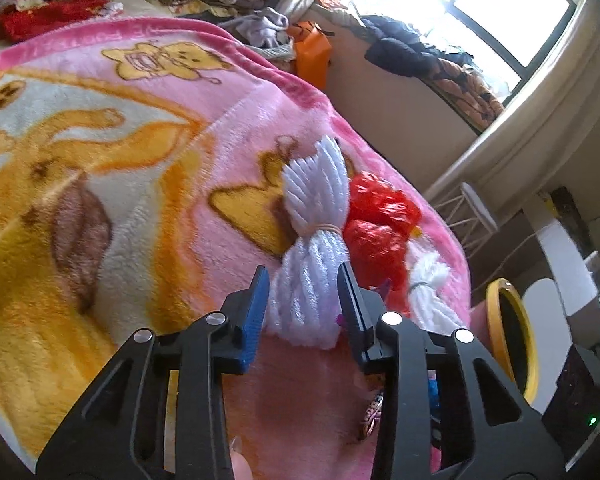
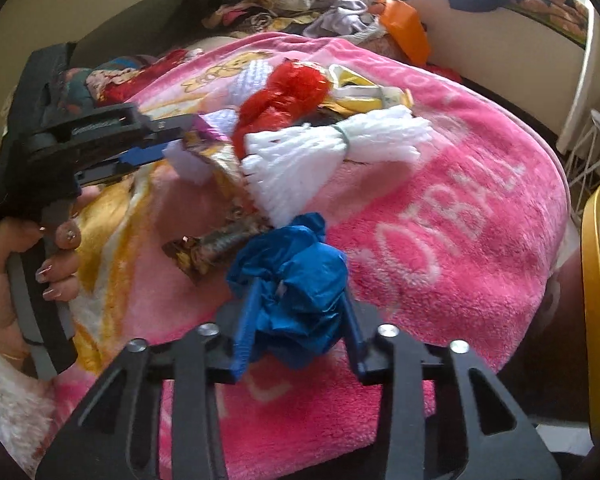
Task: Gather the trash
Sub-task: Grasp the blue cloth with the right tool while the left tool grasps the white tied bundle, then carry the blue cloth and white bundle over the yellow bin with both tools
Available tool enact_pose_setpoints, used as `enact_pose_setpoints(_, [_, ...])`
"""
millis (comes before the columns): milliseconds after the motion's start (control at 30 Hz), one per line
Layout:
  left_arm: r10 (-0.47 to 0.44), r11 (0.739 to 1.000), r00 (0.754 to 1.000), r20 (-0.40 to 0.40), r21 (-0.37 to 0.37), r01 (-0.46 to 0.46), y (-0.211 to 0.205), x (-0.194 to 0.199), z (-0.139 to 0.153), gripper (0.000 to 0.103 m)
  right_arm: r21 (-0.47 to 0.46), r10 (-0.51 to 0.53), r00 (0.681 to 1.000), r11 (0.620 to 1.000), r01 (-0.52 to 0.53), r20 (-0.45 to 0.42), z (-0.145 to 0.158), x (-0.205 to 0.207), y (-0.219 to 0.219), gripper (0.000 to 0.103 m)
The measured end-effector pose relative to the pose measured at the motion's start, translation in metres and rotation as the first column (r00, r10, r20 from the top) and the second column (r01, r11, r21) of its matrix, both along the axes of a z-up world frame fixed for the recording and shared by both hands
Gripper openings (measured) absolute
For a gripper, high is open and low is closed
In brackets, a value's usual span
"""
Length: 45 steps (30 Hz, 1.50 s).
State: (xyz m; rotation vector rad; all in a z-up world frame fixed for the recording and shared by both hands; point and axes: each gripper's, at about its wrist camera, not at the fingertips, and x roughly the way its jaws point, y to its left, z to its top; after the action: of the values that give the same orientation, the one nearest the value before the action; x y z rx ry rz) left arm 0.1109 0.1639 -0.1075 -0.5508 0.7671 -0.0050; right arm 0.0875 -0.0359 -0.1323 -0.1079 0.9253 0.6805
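Your left hand-held gripper (image 1: 304, 300) pinches the white yarn bundle (image 1: 314, 240) on the blanket (image 1: 140, 128); your right hand-held gripper (image 2: 300, 304) pinches the blue crumpled bag (image 2: 296, 276) nearer you than that bundle, both low enough to lift without snagging the blanket.

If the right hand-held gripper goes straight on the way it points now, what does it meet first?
The crumpled blue plastic bag already sits between the fingers of the right hand-held gripper, so it meets that first. Beyond it lies the white yarn bundle tied in the middle, though depth is unclear.
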Motion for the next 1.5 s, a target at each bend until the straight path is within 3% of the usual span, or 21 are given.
enact_pose_setpoints(233, [-0.041,0.999,0.999,0.007,-0.011,0.041,-0.008,0.002,0.004,0.011,0.015,0.024,0.999,1.000,-0.025,0.044,0.008,-0.008,0.000,0.018])
enact_pose_setpoints(533, [-0.039,0.998,0.996,0.080,0.048,0.035,-0.011,-0.008,0.036,0.009,0.035,0.029,0.997,0.999,-0.032,0.072,0.019,-0.013,-0.009,0.015])
enact_pose_setpoints(767, [-0.031,0.998,0.989,0.148,0.062,0.022,-0.012,-0.015,0.065,0.009,0.098,-0.002,0.995,0.995,-0.007,0.098,0.041,-0.013,-0.026,0.015])
enact_pose_setpoints(1000, [-0.078,0.994,0.978,0.196,0.094,0.061,-0.036,-0.017,0.089,0.009,0.162,-0.044,0.989,0.987,0.021,0.138,0.065,-0.011,-0.044,0.015])
enact_pose_setpoints(1500, [-0.187,0.975,0.962,0.200,0.154,0.158,-0.095,-0.011,0.095,0.009,0.258,-0.191,0.964,0.956,0.140,0.185,0.093,-0.002,-0.099,0.015])
